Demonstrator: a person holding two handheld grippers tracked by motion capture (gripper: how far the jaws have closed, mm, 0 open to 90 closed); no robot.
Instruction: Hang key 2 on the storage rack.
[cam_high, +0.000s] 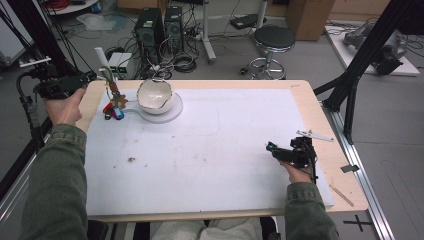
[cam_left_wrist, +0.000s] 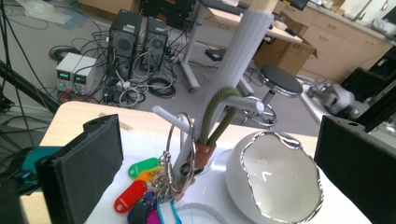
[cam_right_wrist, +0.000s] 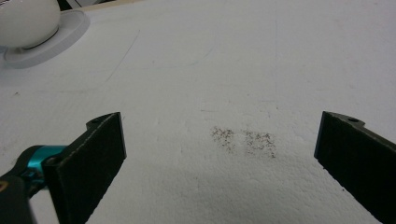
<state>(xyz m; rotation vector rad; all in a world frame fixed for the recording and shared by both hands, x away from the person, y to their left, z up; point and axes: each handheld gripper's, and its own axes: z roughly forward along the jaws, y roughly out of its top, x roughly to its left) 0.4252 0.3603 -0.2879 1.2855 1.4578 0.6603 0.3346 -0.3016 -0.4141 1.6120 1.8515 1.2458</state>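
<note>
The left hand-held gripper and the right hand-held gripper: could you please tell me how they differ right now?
The left hand-held gripper is held up beyond the table's left edge, facing the key bunch hanging on the white stand; the right hand-held gripper sits low over the bare white mat, near the right edge. Both stand open, holding nothing.

Bowl (cam_high: 154, 95) and key stand (cam_high: 106, 65) crowd the far-left corner; the white mat (cam_high: 215, 145) lies open.

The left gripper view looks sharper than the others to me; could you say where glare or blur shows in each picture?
Left gripper view: crisp on the key bunch, with glints along the white bowl rim. Right gripper view: even, soft light on the white mat, its dark speckles sharp, the bowl slightly soft. High view: dimmer and coarse, with small details smeared.
</note>
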